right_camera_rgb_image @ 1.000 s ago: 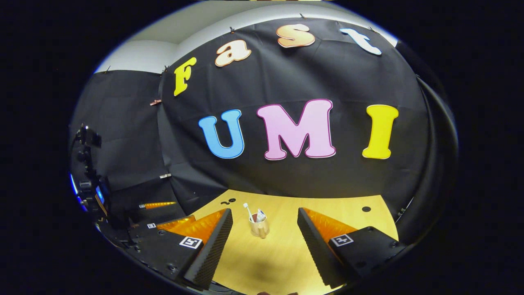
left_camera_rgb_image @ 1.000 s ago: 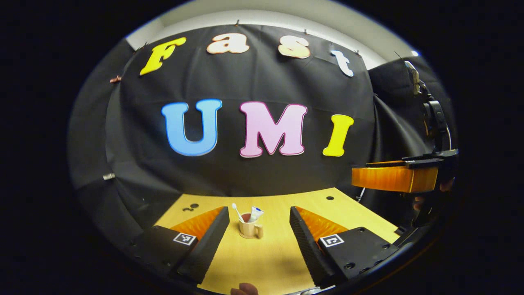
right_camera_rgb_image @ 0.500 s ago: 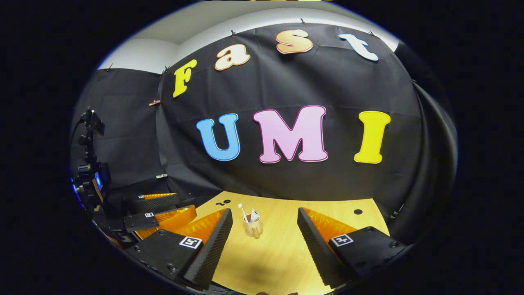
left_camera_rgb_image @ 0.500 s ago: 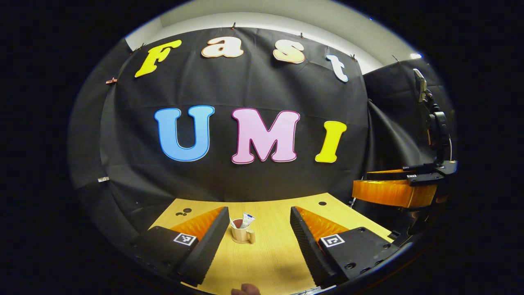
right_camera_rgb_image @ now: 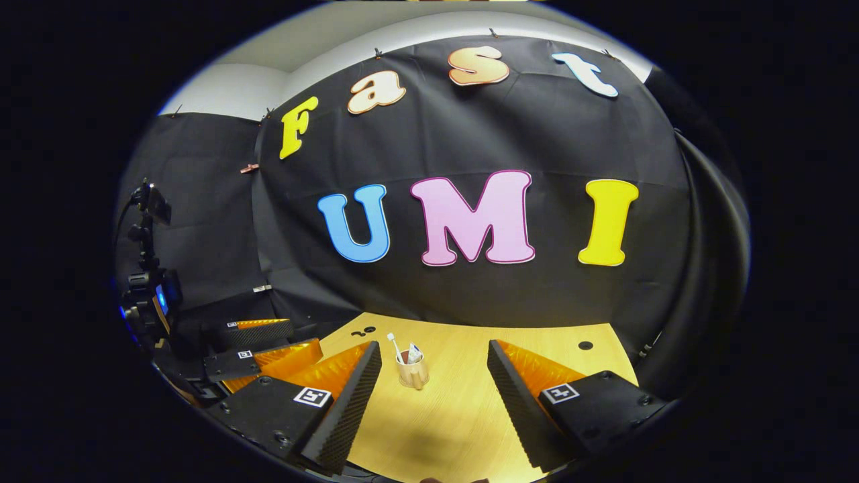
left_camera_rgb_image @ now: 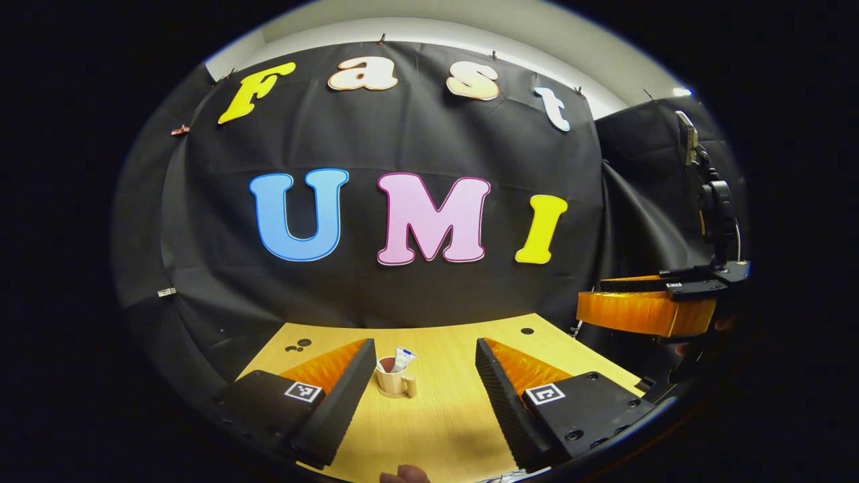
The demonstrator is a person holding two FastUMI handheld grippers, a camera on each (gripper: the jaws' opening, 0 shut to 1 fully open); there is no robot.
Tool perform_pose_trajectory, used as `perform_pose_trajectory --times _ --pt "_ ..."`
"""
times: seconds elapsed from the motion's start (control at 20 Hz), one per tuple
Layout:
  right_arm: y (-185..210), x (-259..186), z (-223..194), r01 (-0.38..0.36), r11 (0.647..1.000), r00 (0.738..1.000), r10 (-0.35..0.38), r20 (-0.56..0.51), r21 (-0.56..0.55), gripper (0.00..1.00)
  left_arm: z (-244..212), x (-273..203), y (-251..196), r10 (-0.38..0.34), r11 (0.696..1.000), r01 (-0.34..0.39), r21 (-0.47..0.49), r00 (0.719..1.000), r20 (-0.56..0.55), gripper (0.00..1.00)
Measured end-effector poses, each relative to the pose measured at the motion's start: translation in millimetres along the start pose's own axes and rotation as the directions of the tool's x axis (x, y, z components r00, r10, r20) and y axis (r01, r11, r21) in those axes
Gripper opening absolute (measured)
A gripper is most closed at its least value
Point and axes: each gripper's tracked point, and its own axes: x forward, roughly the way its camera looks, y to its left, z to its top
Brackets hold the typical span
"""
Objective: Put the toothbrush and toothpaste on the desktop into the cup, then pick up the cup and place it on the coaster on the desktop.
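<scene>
Beige handled cup point(left_camera_rgb_image: 393, 384) upright on light wooden desktop point(left_camera_rgb_image: 436, 429), apart from both grippers | white toothbrush point(right_camera_rgb_image: 393, 344) and white toothpaste tube point(left_camera_rgb_image: 402, 358) standing inside it | left gripper point(left_camera_rgb_image: 424, 399) fingers spread wide, holding nothing | right gripper point(right_camera_rgb_image: 433, 406) fingers spread wide, holding nothing | coaster: cannot tell.

Desktop point(left_camera_rgb_image: 436, 429) pale wood-grain, matt; cup point(left_camera_rgb_image: 391, 383) smooth, faintly glossy.
</scene>
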Motion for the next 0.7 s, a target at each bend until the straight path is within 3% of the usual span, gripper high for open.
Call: perform_pose_trajectory --times 0.7 --pt "0.4 2.7 -6.0 0.002 1.000 1.000 -0.002 -0.023 -0.020 0.98 2.3 1.8 0.6 -0.004 1.000 0.004 0.006 1.000 0.001 0.94"
